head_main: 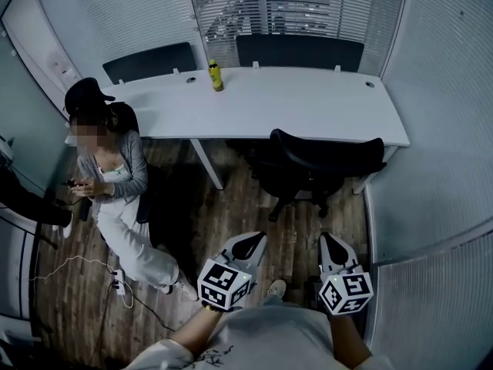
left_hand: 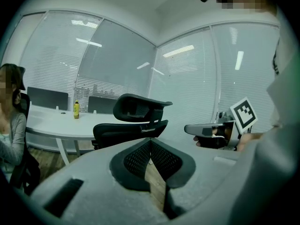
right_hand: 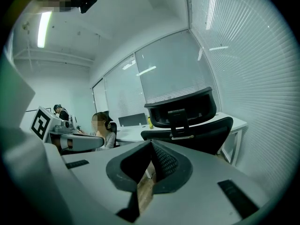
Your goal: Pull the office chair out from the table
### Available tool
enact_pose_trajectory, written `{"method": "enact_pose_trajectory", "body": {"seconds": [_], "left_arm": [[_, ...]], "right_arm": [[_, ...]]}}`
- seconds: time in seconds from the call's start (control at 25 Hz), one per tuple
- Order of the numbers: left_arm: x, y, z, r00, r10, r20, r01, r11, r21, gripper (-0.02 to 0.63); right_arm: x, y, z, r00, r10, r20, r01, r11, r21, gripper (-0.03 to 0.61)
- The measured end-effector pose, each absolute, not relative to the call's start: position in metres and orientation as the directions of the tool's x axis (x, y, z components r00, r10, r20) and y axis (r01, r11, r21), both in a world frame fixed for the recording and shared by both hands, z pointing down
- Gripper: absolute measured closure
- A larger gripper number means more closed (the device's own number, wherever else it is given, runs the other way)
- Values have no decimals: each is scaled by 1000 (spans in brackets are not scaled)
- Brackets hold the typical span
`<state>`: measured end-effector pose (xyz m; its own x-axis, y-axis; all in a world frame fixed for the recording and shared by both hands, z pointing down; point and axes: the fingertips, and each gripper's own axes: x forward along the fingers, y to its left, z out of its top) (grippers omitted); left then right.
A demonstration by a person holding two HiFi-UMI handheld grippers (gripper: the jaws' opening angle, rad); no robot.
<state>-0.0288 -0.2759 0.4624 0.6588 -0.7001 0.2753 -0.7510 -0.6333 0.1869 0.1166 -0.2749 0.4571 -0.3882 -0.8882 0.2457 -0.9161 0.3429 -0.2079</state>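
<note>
The black office chair stands at the right part of the white table, its seat partly under the tabletop and its back toward me. My left gripper and right gripper are side by side over the wooden floor, a short way in front of the chair, both shut and holding nothing. In the left gripper view the chair rises beyond the shut left gripper, apart from it. In the right gripper view the chair stands straight ahead of the shut right gripper.
A person sits on another chair at the table's left end, legs stretched over the floor. A yellow bottle stands on the table. A cable and power strip lie at the left. Blind-covered walls close in on the right.
</note>
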Motion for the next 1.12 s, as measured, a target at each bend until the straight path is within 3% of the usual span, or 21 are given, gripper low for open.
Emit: {"method": "enact_pose_trajectory", "body": {"seconds": [1.12], "left_arm": [[-16,-316,454,676,-679,287,-733,-661,164,603]], "right_arm": [[140,-304,451,-326,-919,222,-936,281,-214,571]]}}
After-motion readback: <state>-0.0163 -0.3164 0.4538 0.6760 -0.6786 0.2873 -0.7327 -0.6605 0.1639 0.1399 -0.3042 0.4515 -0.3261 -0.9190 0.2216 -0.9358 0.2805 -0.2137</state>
